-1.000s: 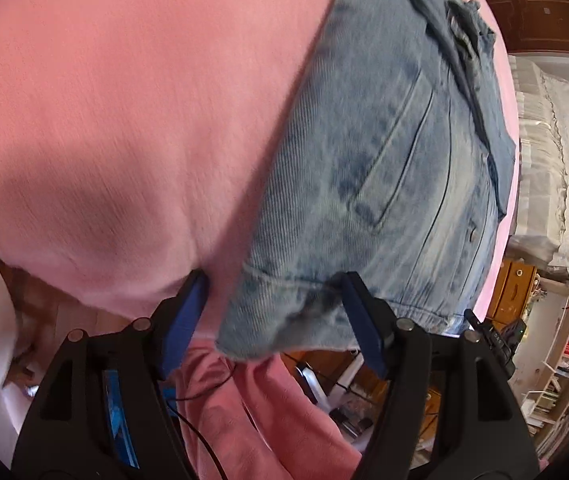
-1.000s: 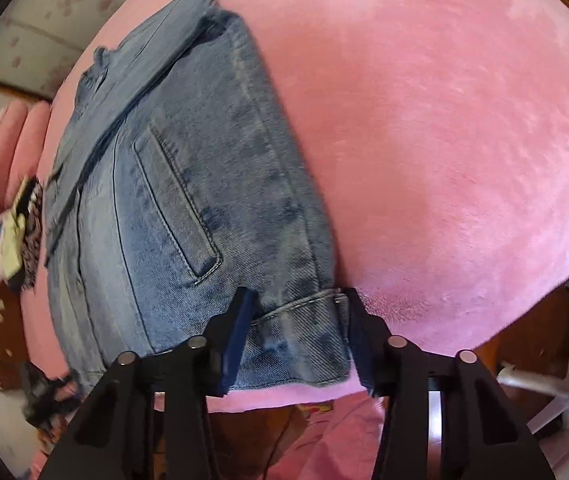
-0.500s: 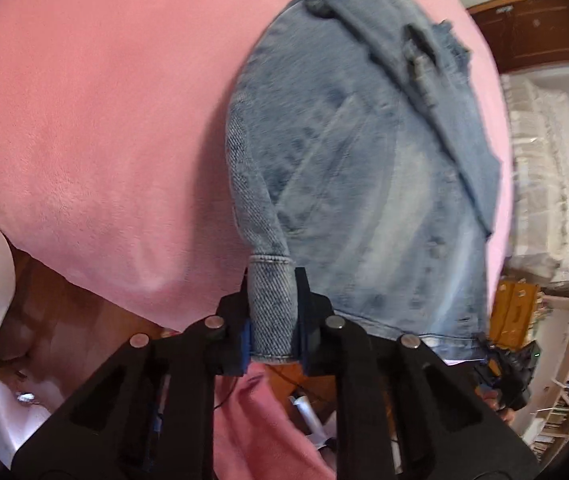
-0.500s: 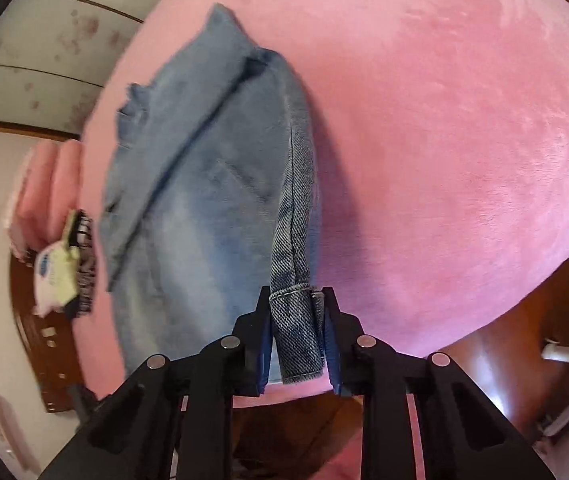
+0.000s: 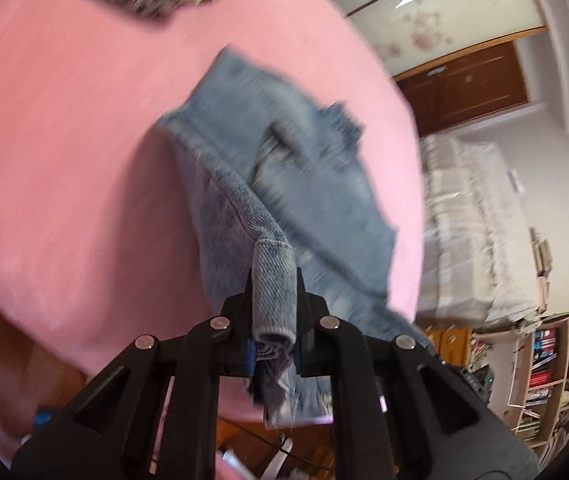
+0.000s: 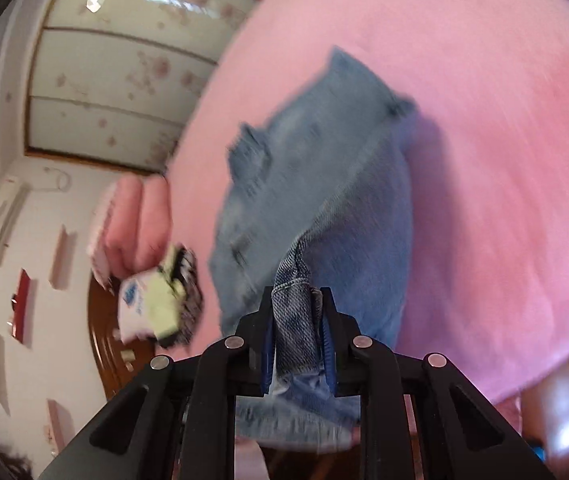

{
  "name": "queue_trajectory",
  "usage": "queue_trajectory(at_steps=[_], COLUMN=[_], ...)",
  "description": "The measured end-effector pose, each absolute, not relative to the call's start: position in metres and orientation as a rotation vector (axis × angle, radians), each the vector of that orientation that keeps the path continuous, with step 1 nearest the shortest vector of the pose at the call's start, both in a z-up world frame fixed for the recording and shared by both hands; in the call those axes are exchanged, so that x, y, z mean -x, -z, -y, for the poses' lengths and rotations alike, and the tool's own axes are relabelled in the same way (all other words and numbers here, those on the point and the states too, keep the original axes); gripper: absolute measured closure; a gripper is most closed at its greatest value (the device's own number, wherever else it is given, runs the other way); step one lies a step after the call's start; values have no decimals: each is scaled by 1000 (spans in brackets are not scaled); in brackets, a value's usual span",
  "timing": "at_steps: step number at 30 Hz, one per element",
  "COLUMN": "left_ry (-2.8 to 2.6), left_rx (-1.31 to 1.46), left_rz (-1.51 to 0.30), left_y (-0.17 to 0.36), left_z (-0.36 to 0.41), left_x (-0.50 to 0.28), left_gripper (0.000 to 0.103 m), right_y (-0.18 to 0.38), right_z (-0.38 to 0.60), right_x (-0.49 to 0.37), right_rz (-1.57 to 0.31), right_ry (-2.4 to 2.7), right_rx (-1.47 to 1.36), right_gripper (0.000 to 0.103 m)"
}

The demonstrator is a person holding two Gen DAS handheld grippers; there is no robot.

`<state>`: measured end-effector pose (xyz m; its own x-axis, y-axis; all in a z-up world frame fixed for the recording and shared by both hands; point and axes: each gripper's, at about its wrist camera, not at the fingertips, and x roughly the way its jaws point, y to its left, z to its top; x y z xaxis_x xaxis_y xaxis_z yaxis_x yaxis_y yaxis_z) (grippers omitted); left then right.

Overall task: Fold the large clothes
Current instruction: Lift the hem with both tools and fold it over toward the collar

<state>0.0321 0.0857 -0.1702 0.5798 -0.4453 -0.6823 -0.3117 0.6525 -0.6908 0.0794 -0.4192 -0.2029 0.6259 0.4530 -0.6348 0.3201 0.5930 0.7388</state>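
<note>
Had both claws, left gripper (image 5: 274, 300) and right gripper (image 6: 296, 320), clamped on the denim jacket's (image 5: 284, 168) near hem; collar lay straight ahead.

The left gripper (image 5: 274, 320), a black two-finger tool with blue pads, is seen pointed forward, its 2 fingers (image 5: 240, 328) drawn close and clamped on a bunched fold of blue denim jacket (image 5: 274, 292). The right gripper (image 6: 298, 340), of the same black build, is likewise closed, its 2 fingers (image 6: 334, 344) pressed on a stitched denim edge.
</note>
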Motion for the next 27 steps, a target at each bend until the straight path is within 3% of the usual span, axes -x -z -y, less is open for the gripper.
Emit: queue_trajectory(at_steps=[13, 20, 27], left_ry=[42, -32, -102], left_rx=[1046, 1109, 1046], left_rz=[-768, -764, -842], left_y=[76, 104, 182], left_z=[-98, -115, -133], left_x=[-191, -259, -342], left_gripper=[94, 94, 94], right_y=[140, 166, 235], right_z=[480, 507, 510], right_x=[-236, -308, -379], right_rz=[-774, -792, -814], right_ry=[-147, -91, -9], right_rx=[-1084, -1117, -1087], right_gripper=[87, 87, 87])
